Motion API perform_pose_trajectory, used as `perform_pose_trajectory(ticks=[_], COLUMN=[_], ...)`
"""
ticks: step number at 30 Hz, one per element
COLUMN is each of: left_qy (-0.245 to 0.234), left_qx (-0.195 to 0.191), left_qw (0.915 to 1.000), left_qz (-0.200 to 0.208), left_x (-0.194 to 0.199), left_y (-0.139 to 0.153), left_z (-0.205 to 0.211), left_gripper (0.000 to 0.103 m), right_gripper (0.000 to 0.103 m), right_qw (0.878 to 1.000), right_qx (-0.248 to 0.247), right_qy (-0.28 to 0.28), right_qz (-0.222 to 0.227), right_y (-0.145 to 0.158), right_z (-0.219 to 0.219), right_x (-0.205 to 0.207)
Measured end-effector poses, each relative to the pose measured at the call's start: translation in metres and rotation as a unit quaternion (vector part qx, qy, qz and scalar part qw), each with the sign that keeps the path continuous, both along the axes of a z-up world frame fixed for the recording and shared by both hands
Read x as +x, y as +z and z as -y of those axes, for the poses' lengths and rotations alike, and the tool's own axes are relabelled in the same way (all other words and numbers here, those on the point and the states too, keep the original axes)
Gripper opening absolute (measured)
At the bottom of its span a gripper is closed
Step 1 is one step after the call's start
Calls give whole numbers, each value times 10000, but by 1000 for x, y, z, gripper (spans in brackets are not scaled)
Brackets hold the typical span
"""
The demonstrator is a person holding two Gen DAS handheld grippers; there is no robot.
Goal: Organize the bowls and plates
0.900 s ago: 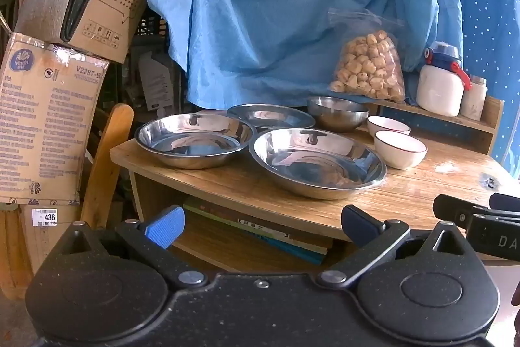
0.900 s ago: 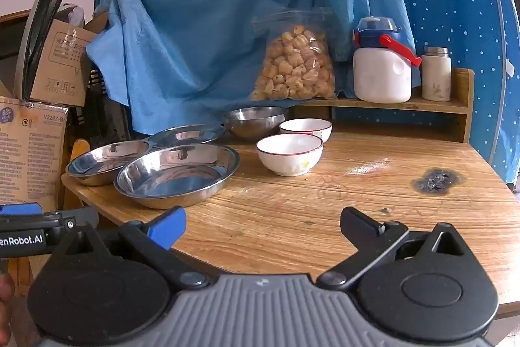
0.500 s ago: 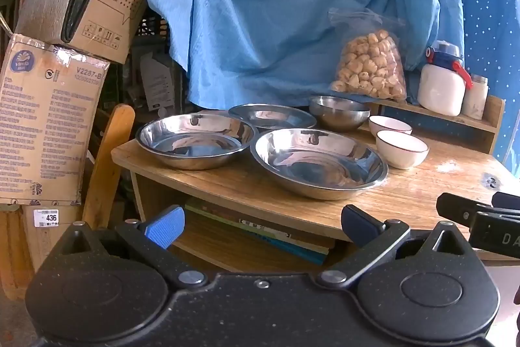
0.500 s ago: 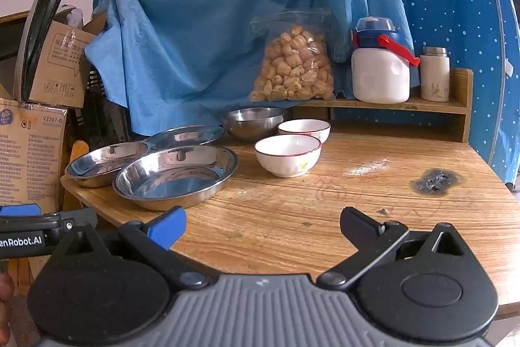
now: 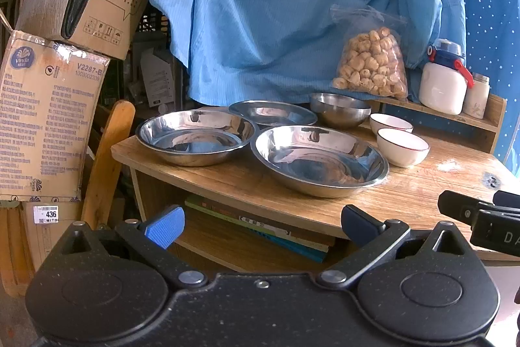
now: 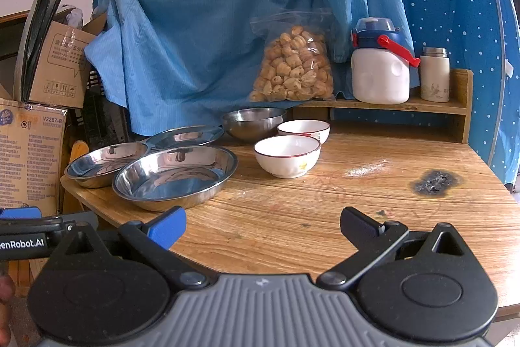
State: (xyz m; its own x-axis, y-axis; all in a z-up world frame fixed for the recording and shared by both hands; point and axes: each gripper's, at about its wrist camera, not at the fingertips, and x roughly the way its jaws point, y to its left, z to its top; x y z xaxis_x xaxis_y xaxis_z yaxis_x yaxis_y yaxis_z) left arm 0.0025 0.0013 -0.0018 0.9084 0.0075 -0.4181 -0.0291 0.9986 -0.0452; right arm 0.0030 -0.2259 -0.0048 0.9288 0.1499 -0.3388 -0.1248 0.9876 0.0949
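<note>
Both the left gripper (image 5: 261, 223) and right gripper (image 6: 261, 225) were held wide open, empty, short of the bench (image 6: 325, 217); the rear steel plate (image 6: 185, 137) was partly hidden behind two nearer ones.

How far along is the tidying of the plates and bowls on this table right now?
Nothing looks done yet. The three steel plates lie spread side by side, the steel bowl sits alone, and the two white bowls stand apart, unstacked. Nothing is in hand: the left gripper and right gripper are both open and empty, short of the dishes. All the stacking is left.
</note>
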Motion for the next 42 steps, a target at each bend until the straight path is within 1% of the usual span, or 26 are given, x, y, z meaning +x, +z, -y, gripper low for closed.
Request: perform_pose_trajectory(ticks=[42], left_qy=[40], left_qx=[-1], left_qw=[10000], left_qz=[-54], left_x=[-1], left_y=[0], left_z=[-1], left_gripper=[102], right_gripper=[103], right_qw=[10000], right_qx=[4], right_qy=[12], right_qz=[-33], right_y=[0], right_z=[0], right_x=[0])
